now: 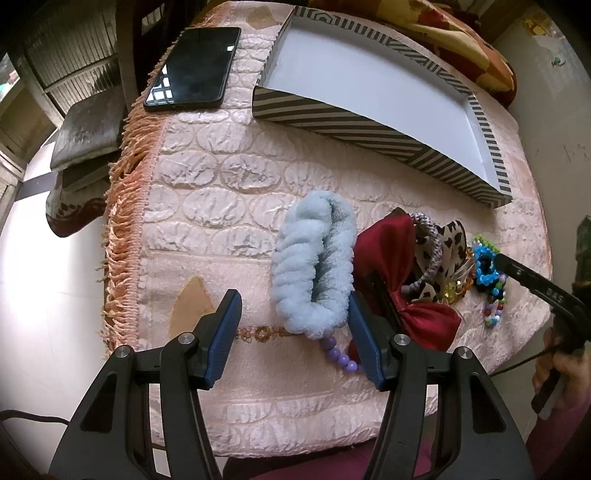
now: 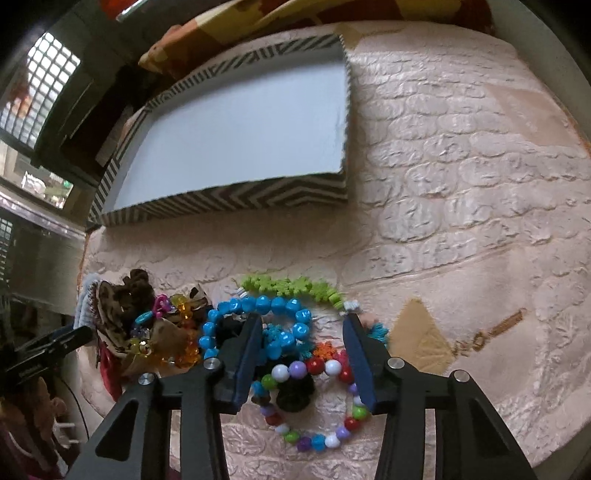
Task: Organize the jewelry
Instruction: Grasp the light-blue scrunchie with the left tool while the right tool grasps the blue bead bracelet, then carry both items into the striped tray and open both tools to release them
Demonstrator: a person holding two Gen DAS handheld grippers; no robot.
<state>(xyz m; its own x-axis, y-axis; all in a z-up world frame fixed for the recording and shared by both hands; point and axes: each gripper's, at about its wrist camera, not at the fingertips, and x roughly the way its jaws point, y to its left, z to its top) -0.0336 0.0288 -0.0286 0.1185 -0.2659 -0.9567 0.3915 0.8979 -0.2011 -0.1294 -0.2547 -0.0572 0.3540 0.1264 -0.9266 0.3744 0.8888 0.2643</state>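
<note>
A fluffy light-blue scrunchie lies on the pink cloth, just ahead of my open left gripper. A purple bead bracelet peeks from under it. A red bow, a leopard-print tie and bead bracelets lie to its right. My right gripper is open over a blue bead bracelet, a multicolour bead bracelet and a green one. The striped box with a white floor stands behind, with nothing in it; it also shows in the left wrist view.
A black phone lies at the far left by the cloth's fringed edge. A patterned cushion sits behind the box. The other gripper shows at the left of the right wrist view.
</note>
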